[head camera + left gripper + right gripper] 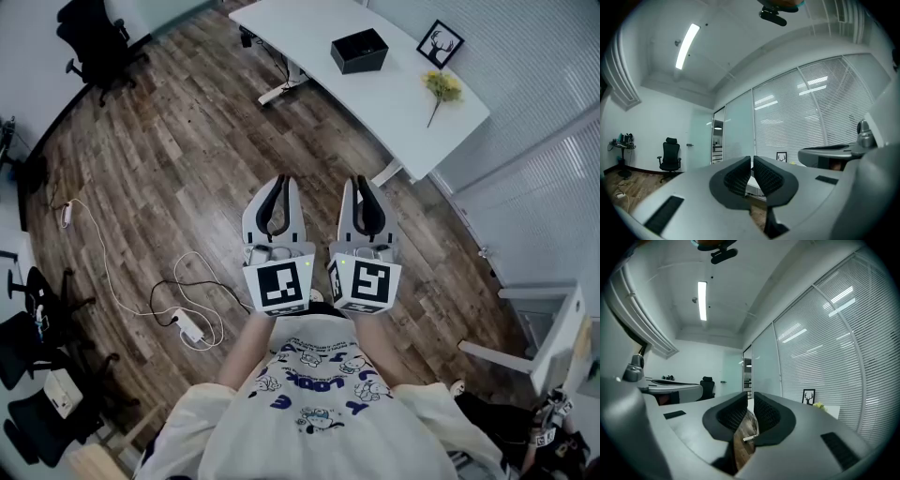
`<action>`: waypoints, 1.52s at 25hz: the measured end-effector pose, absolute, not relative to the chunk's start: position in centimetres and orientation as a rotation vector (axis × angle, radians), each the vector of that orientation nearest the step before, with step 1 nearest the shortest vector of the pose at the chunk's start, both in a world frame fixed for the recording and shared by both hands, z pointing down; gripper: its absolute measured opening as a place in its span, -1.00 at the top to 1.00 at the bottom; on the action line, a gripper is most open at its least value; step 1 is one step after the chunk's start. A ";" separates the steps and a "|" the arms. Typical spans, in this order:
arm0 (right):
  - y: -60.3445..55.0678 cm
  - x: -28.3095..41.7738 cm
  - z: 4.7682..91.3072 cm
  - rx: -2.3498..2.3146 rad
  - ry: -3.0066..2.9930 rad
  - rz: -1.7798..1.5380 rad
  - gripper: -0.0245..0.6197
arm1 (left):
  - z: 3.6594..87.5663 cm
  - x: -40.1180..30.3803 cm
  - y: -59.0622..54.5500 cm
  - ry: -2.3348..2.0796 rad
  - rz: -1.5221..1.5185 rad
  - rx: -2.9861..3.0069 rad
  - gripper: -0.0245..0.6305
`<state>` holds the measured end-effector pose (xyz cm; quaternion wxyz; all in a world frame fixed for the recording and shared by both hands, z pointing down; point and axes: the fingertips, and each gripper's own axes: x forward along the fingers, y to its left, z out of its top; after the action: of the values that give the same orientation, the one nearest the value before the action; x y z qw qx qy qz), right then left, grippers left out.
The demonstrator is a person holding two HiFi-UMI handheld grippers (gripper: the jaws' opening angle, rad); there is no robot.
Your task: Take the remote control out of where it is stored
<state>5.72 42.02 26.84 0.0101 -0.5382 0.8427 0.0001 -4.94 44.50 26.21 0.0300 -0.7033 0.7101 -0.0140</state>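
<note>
A person in a printed white shirt (314,394) stands on the wooden floor (187,141) a few steps back from a long white counter (403,103), holding two grippers level and side by side toward it.

The counter's near edge curves across the room. The broad strip of bare boards between that edge and the grippers is open. The far side of the counter runs along a wall of slatted blinds (548,141), which closes off that side. Left of the counter the floor stays clear as far as a dark skirting line. Further back from the counter, on the person's left, loops of cable (103,272) and a white power strip (191,328) lie on the boards.

On the counter:
- One black box (359,50) sits on the counter's middle, away from its edges.
- One framed deer picture (439,43) leans at the counter's far edge beside the box.
- One sprig of yellow flowers (442,86) lies near the counter's right end.

Beyond the counter's left end stands one black office chair (94,42).

The left gripper (281,180) has its jaws brought together, the ribbed pads meeting at the tips with nothing between them. The right gripper (364,180) is likewise closed and empty, with only floor showing through the sliver below its tips. Both point at the counter and are well short of it.

The remote control shows in no view. Whether it lies inside the black box on the counter cannot be told.
</note>
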 end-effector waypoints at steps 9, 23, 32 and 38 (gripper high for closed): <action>42.2 6.2 27.5 -1.675 2.642 -0.005 0.74 | 26.3 -4.7 44.8 2.209 0.017 -2.143 0.83; 39.2 5.4 29.3 -1.705 2.655 -0.061 0.74 | 27.9 -5.5 41.9 2.219 -0.049 -2.176 0.83; 31.9 3.9 29.7 -1.756 2.635 -0.038 0.74 | 28.7 -7.1 34.5 2.184 -0.054 -2.223 0.83; 26.1 2.0 29.5 -1.794 2.619 -0.028 0.74 | 28.5 -8.9 28.3 2.163 -0.042 -2.256 0.83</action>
<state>2.05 26.08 29.48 -0.0167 -0.5649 0.8249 -0.0089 -8.93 28.25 28.46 0.0080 -0.7218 0.6919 -0.0134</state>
